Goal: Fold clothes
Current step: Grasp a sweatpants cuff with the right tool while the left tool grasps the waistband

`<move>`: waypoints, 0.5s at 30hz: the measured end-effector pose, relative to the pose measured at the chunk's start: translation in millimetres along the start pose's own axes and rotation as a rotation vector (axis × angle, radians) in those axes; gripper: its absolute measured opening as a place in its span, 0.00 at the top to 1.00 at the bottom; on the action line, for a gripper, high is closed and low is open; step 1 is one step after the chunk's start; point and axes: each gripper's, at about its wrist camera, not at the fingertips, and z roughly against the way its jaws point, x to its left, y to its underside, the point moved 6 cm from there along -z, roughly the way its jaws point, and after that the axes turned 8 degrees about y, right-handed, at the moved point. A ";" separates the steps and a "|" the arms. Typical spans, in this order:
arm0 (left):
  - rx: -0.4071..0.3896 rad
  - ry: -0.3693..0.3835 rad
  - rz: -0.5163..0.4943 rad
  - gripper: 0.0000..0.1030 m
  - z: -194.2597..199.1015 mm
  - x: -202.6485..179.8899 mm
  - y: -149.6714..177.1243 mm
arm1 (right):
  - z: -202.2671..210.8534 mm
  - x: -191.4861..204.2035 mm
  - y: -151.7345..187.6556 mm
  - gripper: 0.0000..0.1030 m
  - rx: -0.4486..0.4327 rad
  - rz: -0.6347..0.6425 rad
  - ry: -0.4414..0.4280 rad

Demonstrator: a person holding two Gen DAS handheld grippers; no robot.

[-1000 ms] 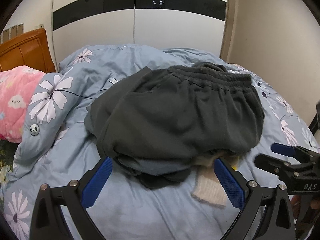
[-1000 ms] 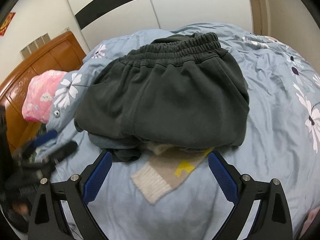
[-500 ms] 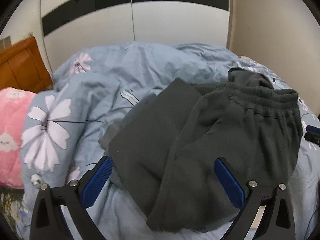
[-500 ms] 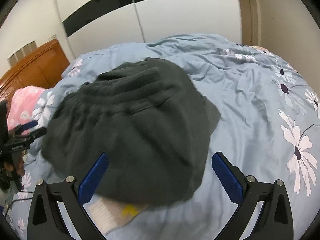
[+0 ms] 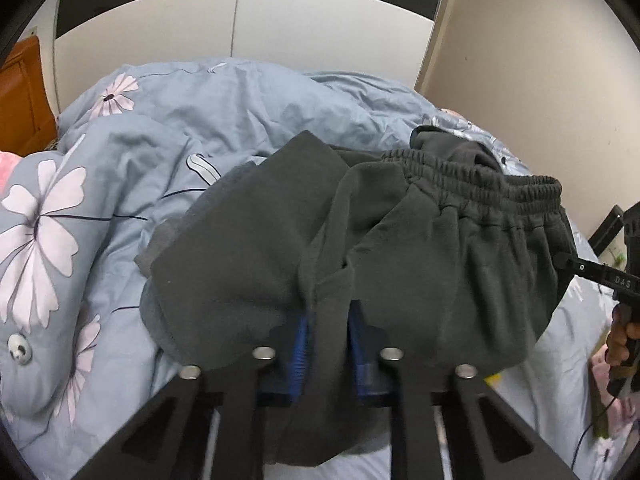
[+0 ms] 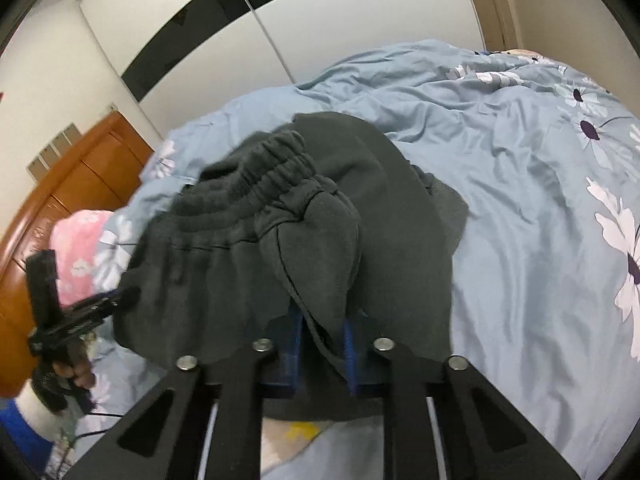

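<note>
Dark grey sweatpants [image 5: 440, 240] with an elastic waistband lie bunched on the bed. My left gripper [image 5: 326, 320] is shut on a fold of their near edge, and blue pads show on both sides of the cloth. The same pants [image 6: 240, 240] fill the right wrist view, where my right gripper [image 6: 322, 320] has its jaws closing, with a seam fold pinched between the pads. Each gripper shows in the other's view: the right one [image 5: 600, 276] at the waistband end, the left one [image 6: 80, 316] at the far left. A beige and yellow knit piece [image 6: 296, 436] peeks out beneath the pants.
A light blue flowered duvet [image 5: 240, 120] covers the bed [image 6: 520, 200]. A pink blanket [image 6: 80, 240] and a wooden headboard [image 6: 80, 168] are at the left. White wardrobe doors [image 5: 280, 20] stand behind. A person's hand [image 6: 76, 368] holds the left gripper.
Both grippers moved in over the pants' near edge and shut from wide open onto folds of the fabric. The pants now look bunched, and the beige knit piece is mostly covered.
</note>
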 end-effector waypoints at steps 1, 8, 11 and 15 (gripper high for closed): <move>-0.005 0.004 0.006 0.89 5.4 -2.9 -0.3 | 7.3 2.4 -0.8 0.88 -0.011 0.000 -0.004; -0.075 -0.008 -0.120 0.90 72.0 -67.6 -13.1 | 83.4 24.1 -16.7 0.91 -0.127 0.018 -0.014; -0.133 0.011 -0.152 0.90 114.2 -102.9 -25.8 | 127.3 24.0 -26.6 0.91 -0.193 0.005 -0.019; -0.214 0.047 -0.207 0.90 173.2 -156.8 -43.2 | 193.6 16.2 -38.2 0.91 -0.283 -0.006 -0.006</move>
